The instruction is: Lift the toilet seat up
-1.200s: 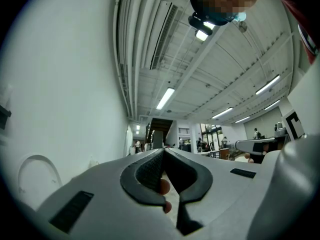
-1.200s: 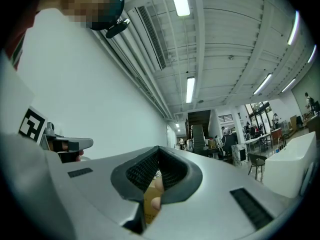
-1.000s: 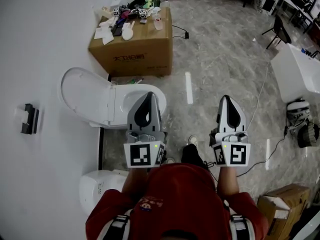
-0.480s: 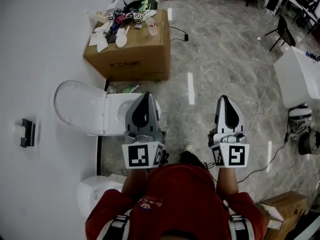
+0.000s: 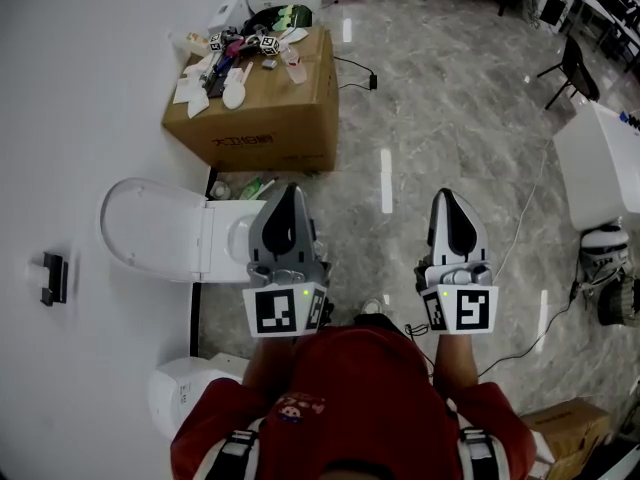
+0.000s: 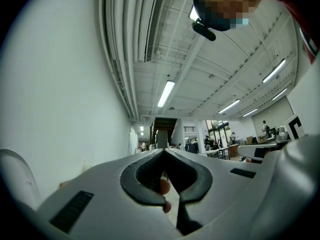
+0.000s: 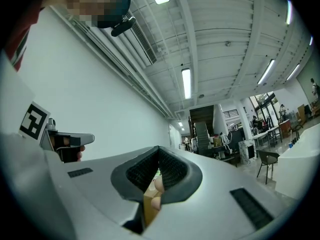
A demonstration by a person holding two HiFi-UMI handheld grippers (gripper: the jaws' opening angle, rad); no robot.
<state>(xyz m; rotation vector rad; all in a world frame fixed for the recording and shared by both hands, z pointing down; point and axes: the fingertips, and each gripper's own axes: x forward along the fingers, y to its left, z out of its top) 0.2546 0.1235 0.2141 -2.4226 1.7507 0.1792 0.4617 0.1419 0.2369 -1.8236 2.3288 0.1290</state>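
Grey marble floor [image 5: 450, 118] meets a white wall [image 5: 70, 88]. A toilet [image 5: 165, 233], lid up, stands beside a cluttered cardboard box [image 5: 265, 118]. The left gripper [image 5: 290, 190] and right gripper [image 5: 447, 196] are both pressed together, empty.

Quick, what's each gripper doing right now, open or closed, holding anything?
Left gripper: closed, holding nothing.
Right gripper: closed, holding nothing.

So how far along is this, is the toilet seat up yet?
Done, it seems: on the toilet a white oval flap stands raised against the wall, though I cannot tell lid from seat. In hand: nothing; the left tongs and right tongs are both shut, empty and clear of the toilet. Left: perhaps only confirming the seat itself is up.
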